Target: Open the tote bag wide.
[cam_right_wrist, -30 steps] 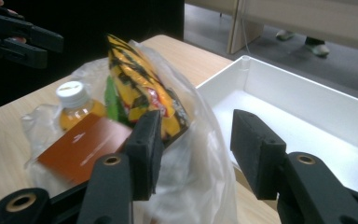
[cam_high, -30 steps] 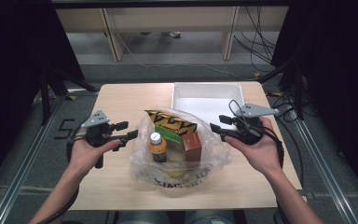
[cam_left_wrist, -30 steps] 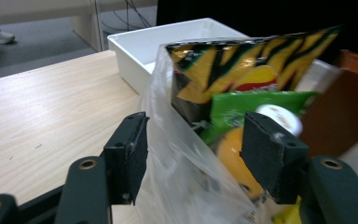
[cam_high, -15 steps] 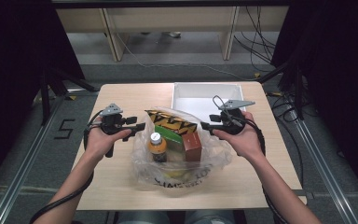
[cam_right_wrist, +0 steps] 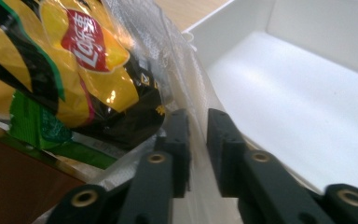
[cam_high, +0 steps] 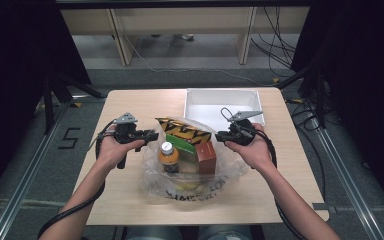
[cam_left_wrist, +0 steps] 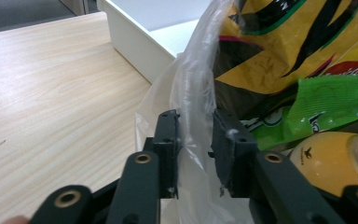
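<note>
A clear plastic bag [cam_high: 190, 186] stands open at the middle of the table. It holds a yellow-and-black chips packet [cam_high: 182, 131], a green packet [cam_high: 179, 142], an orange-capped bottle [cam_high: 167, 155] and a brown box [cam_high: 207, 157]. My left gripper [cam_high: 152, 134] is at the bag's left rim. Its jaws have just been closing, and the rim film [cam_left_wrist: 196, 93] runs between them with a gap still showing. My right gripper [cam_high: 220, 135] is at the right rim. Its jaws have just closed too and now pinch the film [cam_right_wrist: 186, 84].
A white empty tray [cam_high: 220, 106] sits just behind the bag at the back right of the wooden table [cam_high: 130, 107]. Cables trail from both grippers along the person's forearms. Beyond the table are a floor, desk legs and loose cables.
Both hands have moved inward and down from the table's sides to the bag's rims. Both pairs of jaws have narrowed around the plastic.
</note>
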Demonstrator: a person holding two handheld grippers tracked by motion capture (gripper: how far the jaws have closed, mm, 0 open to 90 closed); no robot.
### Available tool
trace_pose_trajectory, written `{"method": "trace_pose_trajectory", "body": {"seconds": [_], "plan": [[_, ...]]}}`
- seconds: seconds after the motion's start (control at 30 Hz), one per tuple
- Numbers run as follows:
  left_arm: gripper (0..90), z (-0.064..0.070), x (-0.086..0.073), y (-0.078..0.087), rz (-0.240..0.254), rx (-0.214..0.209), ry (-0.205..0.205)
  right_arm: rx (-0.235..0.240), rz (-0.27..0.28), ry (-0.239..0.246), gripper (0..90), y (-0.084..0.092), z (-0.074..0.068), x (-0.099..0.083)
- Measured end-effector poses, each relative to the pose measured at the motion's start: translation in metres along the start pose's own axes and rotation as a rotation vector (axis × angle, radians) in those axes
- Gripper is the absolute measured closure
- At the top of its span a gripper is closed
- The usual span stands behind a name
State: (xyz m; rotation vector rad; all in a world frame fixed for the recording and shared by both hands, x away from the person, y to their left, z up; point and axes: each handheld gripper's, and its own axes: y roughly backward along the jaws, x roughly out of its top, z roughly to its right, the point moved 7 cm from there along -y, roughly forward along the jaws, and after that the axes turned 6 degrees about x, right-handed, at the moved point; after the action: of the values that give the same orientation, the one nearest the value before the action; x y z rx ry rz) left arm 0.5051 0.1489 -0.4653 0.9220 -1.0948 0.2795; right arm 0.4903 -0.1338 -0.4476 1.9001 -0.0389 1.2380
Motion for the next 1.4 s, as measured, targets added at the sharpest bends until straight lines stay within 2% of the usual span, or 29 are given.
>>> {"method": "trace_pose_trajectory", "body": {"seconds": [0.1, 0.27, 0.3, 0.33, 0.4, 0.47, 0.5, 0.53, 0.57, 0.6, 0.63, 0.67, 0.7, 0.8, 0.83, 0.87, 0.9, 0.97, 1.0, 1.03, 1.07, 1.13, 1.2, 1.23, 1.27, 1.3, 1.33, 1.37, 1.4], "plan": [[78.5, -0.002, -0.002, -0.003, -0.007, 0.009, 0.003, 0.001, 0.011, -0.023, 88.1, -0.003, -0.001, -0.001], [86.8, -0.002, -0.004, -0.004, -0.017, 0.022, 0.003, 0.007, 0.001, -0.026, 90.0, -0.003, 0.0, -0.003], [87.9, -0.002, -0.004, -0.005, -0.017, 0.029, 0.003, 0.006, -0.011, -0.004, 90.0, -0.002, 0.003, -0.004], [88.5, -0.001, -0.004, -0.006, -0.017, 0.02, 0.003, -0.005, -0.012, -0.011, 90.0, -0.002, 0.003, -0.004], [88.8, -0.001, -0.006, -0.007, -0.027, 0.026, 0.002, -0.02, 0.016, -0.014, 90.0, -0.006, 0.005, -0.005], [88.9, -0.002, -0.01, -0.011, -0.041, 0.037, -0.005, -0.023, -0.016, -0.002, 90.0, -0.006, 0.007, -0.009], [88.9, -0.003, -0.012, -0.013, -0.045, 0.043, -0.001, -0.024, -0.019, -0.018, 90.0, -0.008, 0.007, -0.01], [89.0, -0.005, -0.015, -0.016, -0.053, 0.048, 0.0, -0.048, 0.002, -0.002, 90.0, -0.013, 0.011, -0.011], [88.9, -0.006, -0.017, -0.019, -0.06, 0.053, 0.005, -0.038, -0.022, -0.045, 90.0, -0.013, 0.01, -0.014], [88.9, -0.008, -0.02, -0.022, -0.068, 0.054, 0.008, -0.05, -0.007, -0.036, 90.0, -0.018, 0.013, -0.015], [88.8, -0.009, -0.023, -0.025, -0.078, 0.062, 0.019, -0.052, -0.041, -0.044, 90.0, -0.02, 0.014, -0.02], [88.7, -0.01, -0.026, -0.028, -0.084, 0.062, 0.027, -0.065, -0.021, -0.026, 90.0, -0.025, 0.019, -0.021], [88.6, -0.012, -0.028, -0.031, -0.085, 0.067, 0.031, -0.056, -0.063, -0.043, 90.0, -0.025, 0.02, -0.025], [88.5, -0.014, -0.035, -0.038, -0.1, 0.071, 0.047, -0.08, -0.044, -0.059, 90.0, -0.035, 0.025, -0.032], [88.6, -0.014, -0.037, -0.039, -0.104, 0.076, 0.045, -0.073, -0.069, -0.072, 90.0, -0.035, 0.025, -0.035], [88.6, -0.016, -0.04, -0.039, -0.121, 0.077, 0.029, -0.072, -0.058, -0.091, 90.0, -0.037, 0.025, -0.035], [88.6, -0.016, -0.041, -0.041, -0.126, 0.077, 0.038, -0.083, -0.059, -0.068, 90.0, -0.038, 0.027, -0.036], [88.6, -0.016, -0.045, -0.043, -0.135, 0.084, 0.039, -0.088, -0.079, -0.072, 90.0, -0.039, 0.029, -0.039], [88.6, -0.017, -0.046, -0.045, -0.137, 0.085, 0.04, -0.096, -0.047, -0.056, 90.0, -0.042, 0.031, -0.039], [88.5, -0.017, -0.046, -0.045, -0.137, 0.085, 0.04, -0.091, -0.079, -0.079, 90.0, -0.041, 0.03, -0.041], [88.5, -0.017, -0.05, -0.047, -0.143, 0.091, 0.041, -0.103, -0.062, -0.057, 90.0, -0.045, 0.033, -0.043], [88.2, -0.019, -0.053, -0.049, -0.161, 0.107, 0.042, -0.095, -0.09, -0.078, 90.0, -0.047, 0.032, -0.047], [88.2, -0.019, -0.055, -0.051, -0.167, 0.109, 0.041, -0.105, -0.065, -0.05, 90.0, -0.051, 0.036, -0.047], [88.2, -0.019, -0.057, -0.052, -0.167, 0.111, 0.039, -0.097, -0.085, -0.078, 90.0, -0.05, 0.033, -0.047], [88.2, -0.019, -0.058, -0.053, -0.171, 0.12, 0.039, -0.106, -0.078, -0.057, 90.0, -0.052, 0.035, -0.047], [88.2, -0.02, -0.058, -0.054, -0.178, 0.122, 0.036, -0.1, -0.099, -0.092, 90.0, -0.051, 0.032, -0.048], [88.2, -0.02, -0.059, -0.054, -0.181, 0.122, 0.035, -0.098, -0.094, -0.074, 90.0, -0.052, 0.033, -0.048], [88.1, -0.019, -0.06, -0.055, -0.184, 0.122, 0.039, -0.113, -0.058, -0.049, 90.0, -0.056, 0.036, -0.048], [87.9, -0.019, -0.061, -0.056, -0.188, 0.122, 0.034, -0.094, -0.11, -0.089, 90.0, -0.053, 0.032, -0.05]]}}
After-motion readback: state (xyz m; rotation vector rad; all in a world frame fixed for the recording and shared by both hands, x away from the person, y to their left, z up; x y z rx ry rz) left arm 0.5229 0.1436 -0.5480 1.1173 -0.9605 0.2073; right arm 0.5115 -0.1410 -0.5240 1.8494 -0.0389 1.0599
